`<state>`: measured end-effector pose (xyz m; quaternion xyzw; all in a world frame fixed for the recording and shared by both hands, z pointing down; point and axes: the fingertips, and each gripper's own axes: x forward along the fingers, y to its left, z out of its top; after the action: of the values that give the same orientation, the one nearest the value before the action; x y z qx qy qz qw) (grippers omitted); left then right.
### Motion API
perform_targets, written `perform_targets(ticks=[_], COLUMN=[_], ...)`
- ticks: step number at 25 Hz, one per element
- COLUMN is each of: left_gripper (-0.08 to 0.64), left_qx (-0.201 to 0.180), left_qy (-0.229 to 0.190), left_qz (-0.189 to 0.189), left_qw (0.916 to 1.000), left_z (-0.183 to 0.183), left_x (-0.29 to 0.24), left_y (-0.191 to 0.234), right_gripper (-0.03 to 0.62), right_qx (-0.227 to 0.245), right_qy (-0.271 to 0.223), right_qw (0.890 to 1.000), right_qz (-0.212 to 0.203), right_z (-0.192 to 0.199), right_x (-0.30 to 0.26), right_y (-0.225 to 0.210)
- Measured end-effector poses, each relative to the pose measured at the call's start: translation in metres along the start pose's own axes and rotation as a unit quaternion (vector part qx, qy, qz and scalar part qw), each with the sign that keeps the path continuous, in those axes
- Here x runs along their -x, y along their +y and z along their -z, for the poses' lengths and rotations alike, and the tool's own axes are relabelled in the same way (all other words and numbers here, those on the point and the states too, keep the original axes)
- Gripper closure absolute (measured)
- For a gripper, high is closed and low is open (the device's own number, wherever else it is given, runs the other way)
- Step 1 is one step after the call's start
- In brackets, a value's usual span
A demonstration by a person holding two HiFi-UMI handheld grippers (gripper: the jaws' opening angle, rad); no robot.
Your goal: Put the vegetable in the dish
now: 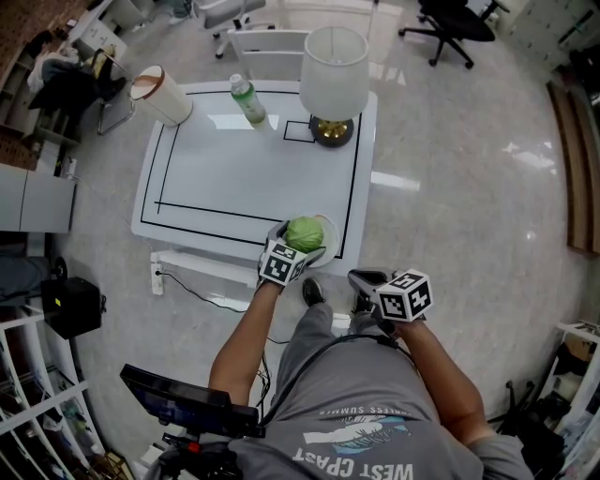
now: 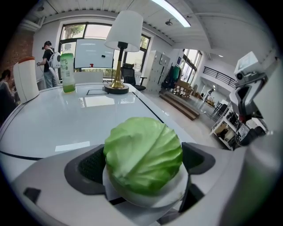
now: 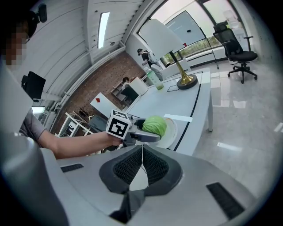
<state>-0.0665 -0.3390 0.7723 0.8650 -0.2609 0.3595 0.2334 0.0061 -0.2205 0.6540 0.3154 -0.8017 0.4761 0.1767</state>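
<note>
"WEST" shirt [image 1: 367, 452]; cabbage [image 2: 143, 152] in left gripper [image 2: 142, 171]

A white rectangular table with a thin black border line [image 1: 187, 178] stands on a glossy pale grey floor [image 1: 469, 159]. A white-shaded lamp on a brass base [image 1: 334, 75] sits at the tabletop's far right corner. Beyond the far edge stand a white chair [image 1: 267, 45] and a black wheeled office chair [image 1: 459, 21]. White open shelving [image 1: 33, 403] stands off the table's near left corner. A red brick wall [image 3: 104, 81], tall dark-framed windows [image 2: 98, 31] and a long ceiling strip light [image 2: 170, 12] enclose the bright room.
</note>
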Motion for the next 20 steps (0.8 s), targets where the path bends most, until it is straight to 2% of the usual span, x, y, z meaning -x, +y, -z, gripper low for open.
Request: perform_targets(ticks=[14, 20], left_gripper=[0.015, 0.015], left_qx=[0.013, 0.001], left_qy=[-0.021, -0.011], left_qz=[0.001, -0.020], left_qw=[0.9997, 0.9997], left_z=[0.005, 0.006], left_x=[0.003, 0.000], left_y=[0.000, 0.006], right_gripper=[0.584, 0.584], right_qx=[-0.008, -0.008], right_qy=[0.005, 0.011], right_qw=[1.000, 1.000], right_qz=[0.002, 0.005], right_z=[0.007, 0.011], right_x=[0.001, 0.002], right_y=[-0.008, -0.013])
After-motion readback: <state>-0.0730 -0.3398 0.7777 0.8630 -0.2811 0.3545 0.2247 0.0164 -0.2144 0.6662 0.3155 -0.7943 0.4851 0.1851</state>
